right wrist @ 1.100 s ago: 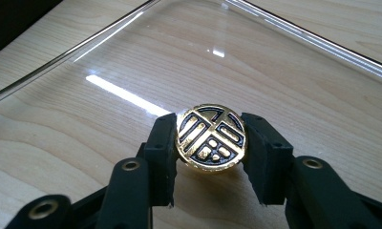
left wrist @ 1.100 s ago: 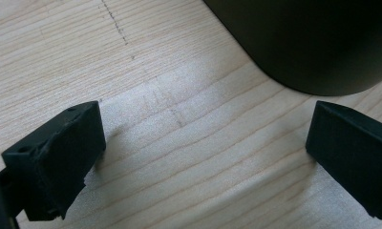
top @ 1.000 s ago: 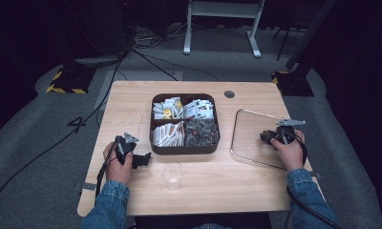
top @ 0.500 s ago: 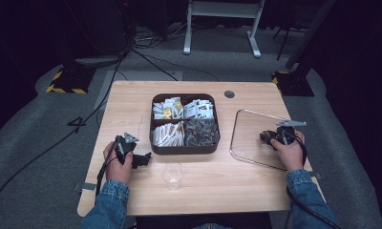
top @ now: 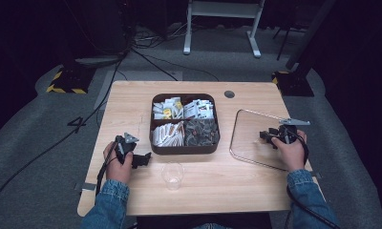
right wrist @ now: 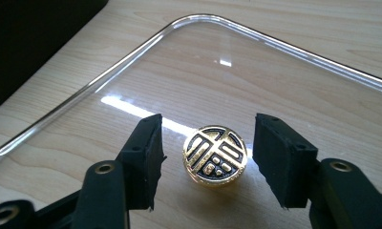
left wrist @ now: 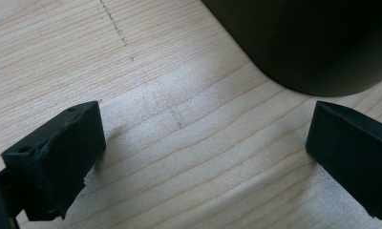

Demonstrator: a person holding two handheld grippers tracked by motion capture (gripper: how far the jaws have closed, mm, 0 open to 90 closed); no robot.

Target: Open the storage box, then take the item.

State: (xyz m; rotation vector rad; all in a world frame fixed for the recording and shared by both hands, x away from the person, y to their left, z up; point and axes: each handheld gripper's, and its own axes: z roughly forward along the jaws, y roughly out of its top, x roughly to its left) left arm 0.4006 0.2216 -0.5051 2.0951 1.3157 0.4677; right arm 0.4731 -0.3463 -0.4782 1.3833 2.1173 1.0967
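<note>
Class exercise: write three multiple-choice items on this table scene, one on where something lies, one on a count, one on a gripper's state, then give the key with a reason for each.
1. Where does the round gold-and-black knob sit?
A. on the clear glass lid
B. in the dark box
C. in the cup

2. How many compartments has the dark brown square box?
A. two
B. four
C. six

3. How does the right gripper stand at the knob?
A. clamped on it
B. open, jaws on either side, apart from it
C. shut beside it

Key
1. A: the right gripper view shows the knob in the middle of the lid, which lies flat on the wooden table.
2. B: the high view shows a cross divider.
3. B: gaps show on both sides; the jaws have just been opening.
</note>
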